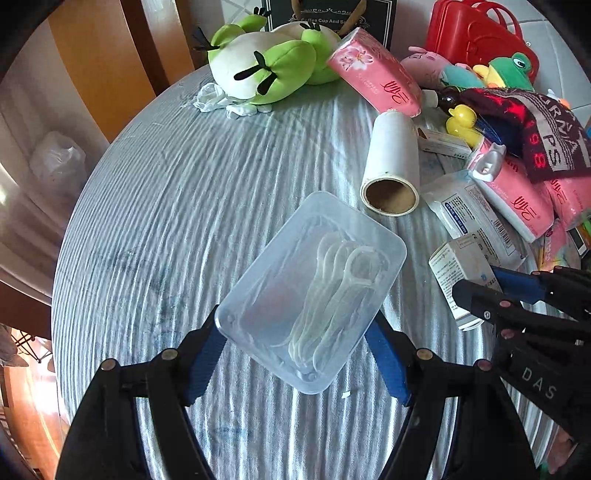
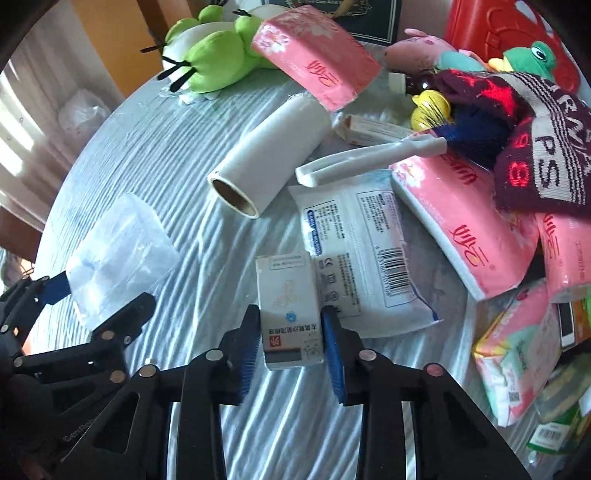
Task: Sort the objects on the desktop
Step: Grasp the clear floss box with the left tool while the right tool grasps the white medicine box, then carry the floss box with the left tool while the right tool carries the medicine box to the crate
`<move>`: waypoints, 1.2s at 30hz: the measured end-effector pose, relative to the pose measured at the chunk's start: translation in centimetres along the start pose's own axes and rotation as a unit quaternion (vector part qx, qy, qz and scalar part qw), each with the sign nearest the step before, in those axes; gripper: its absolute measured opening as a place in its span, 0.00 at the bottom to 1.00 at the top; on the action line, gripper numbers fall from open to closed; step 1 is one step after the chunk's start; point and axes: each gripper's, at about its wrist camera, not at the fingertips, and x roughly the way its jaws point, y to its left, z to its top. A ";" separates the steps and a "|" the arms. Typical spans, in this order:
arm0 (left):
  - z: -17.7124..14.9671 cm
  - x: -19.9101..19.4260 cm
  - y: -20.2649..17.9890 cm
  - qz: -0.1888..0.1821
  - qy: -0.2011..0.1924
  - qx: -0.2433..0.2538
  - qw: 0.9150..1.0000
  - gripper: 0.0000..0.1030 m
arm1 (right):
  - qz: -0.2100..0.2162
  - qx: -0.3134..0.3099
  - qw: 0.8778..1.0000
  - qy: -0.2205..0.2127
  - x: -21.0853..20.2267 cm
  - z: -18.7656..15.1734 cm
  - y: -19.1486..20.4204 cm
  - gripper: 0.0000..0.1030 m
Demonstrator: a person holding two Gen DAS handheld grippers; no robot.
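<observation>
My left gripper (image 1: 295,332) is shut on a clear plastic box of floss picks (image 1: 314,288), one blue pad on each side of it, over the round table. The box also shows at the left of the right wrist view (image 2: 118,254). My right gripper (image 2: 290,332) is shut on a small white carton (image 2: 290,310), its blue pads pressed to the carton's two long sides. The carton lies at the edge of a white wet-wipe pack (image 2: 365,258). In the left wrist view the right gripper (image 1: 480,291) and carton (image 1: 454,273) are at the right.
A white lint roll (image 2: 266,155) lies mid-table. Green frog plush (image 1: 266,62), pink tissue packs (image 2: 465,229), a white handle (image 2: 369,158), a knitted hat (image 2: 532,144), a yellow duck (image 1: 461,122) and a red case (image 1: 476,33) crowd the back and right. The striped cloth (image 1: 184,206) shows at left.
</observation>
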 end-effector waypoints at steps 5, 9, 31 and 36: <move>0.1 -2.7 -0.5 -0.002 -0.026 0.007 1.000 0.72 | 0.018 0.011 0.999 -0.026 -3.1 -1.1 -0.6 0.30; 0.7 -5.9 -2.0 -0.016 -0.061 0.016 0.998 0.72 | 0.013 0.028 0.997 -0.072 -7.8 -1.8 -2.2 0.30; -6.0 -31.0 -31.6 -0.115 -0.271 0.117 0.949 0.72 | -0.107 0.074 0.936 -0.328 -37.8 -20.8 -20.1 0.30; -9.3 -35.1 -39.2 -0.126 -0.291 0.129 0.940 0.72 | -0.124 0.083 0.922 -0.356 -42.2 -26.9 -25.9 0.30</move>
